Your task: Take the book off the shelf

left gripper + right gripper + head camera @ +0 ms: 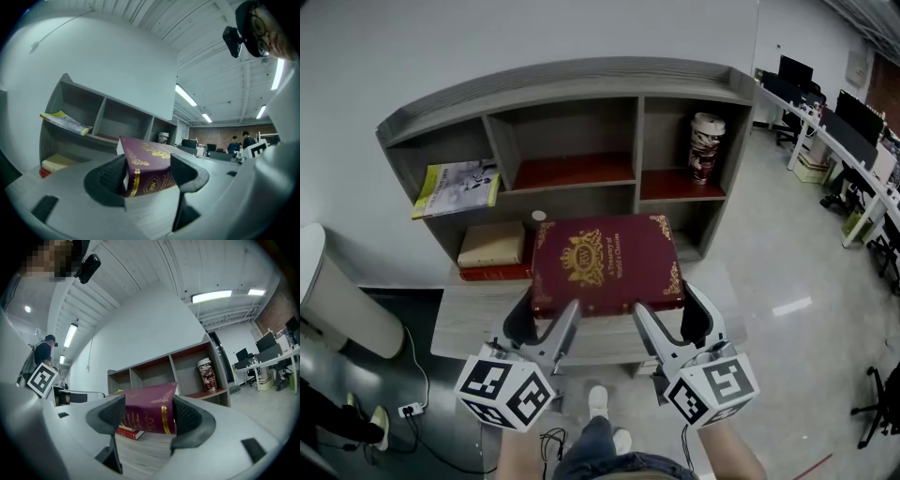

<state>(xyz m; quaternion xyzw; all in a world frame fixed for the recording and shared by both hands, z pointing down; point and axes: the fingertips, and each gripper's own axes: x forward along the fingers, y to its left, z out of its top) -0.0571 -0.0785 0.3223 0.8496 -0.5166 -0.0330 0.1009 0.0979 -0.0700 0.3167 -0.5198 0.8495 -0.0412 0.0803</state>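
A large maroon book (607,264) with gold ornament is held flat in front of the grey shelf unit (572,89), above its low front ledge. My left gripper (546,323) is shut on the book's near left corner (143,173). My right gripper (667,323) is shut on the near right corner (152,416). Both sets of jaws press against the book's covers. The book hides part of the lower shelf compartments behind it.
A yellow magazine (457,187) lies tilted in the left compartment. A beige book on a red book (492,253) rests lower left. A patterned cup (705,147) stands in the right compartment. Desks with monitors (839,131) line the right. A white bin (337,300) stands left.
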